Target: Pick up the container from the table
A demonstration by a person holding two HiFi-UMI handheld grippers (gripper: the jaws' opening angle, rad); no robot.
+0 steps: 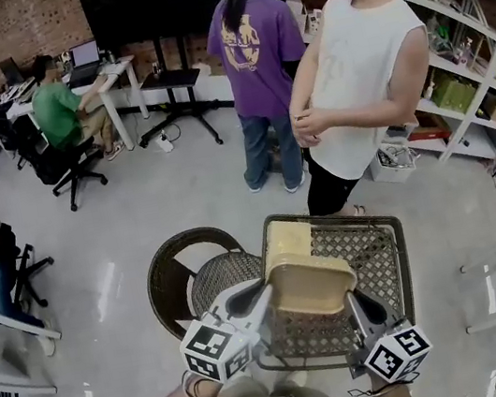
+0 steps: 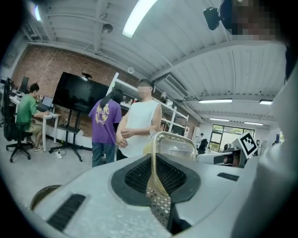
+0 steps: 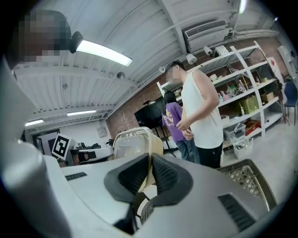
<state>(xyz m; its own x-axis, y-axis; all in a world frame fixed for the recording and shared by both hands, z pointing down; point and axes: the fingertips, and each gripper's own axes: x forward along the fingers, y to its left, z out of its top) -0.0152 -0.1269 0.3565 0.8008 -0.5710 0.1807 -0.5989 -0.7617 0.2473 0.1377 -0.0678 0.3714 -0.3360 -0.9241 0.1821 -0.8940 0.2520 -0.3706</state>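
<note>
We hold the tan container (image 1: 310, 284) above the mesh tabletop (image 1: 374, 251) — left gripper (image 1: 267, 297) fingers clamped on its left rim, right gripper (image 1: 349, 297) fingers pinching its right rim

Grey left claw (image 2: 155, 160), black-white marker cube (image 1: 216, 349)

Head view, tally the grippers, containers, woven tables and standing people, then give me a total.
Grippers: 2, left gripper and right gripper
Containers: 1, container held between them
Woven tables: 2, round table and square table
Standing people: 2, purple shirt and white top
Total: 7
</note>
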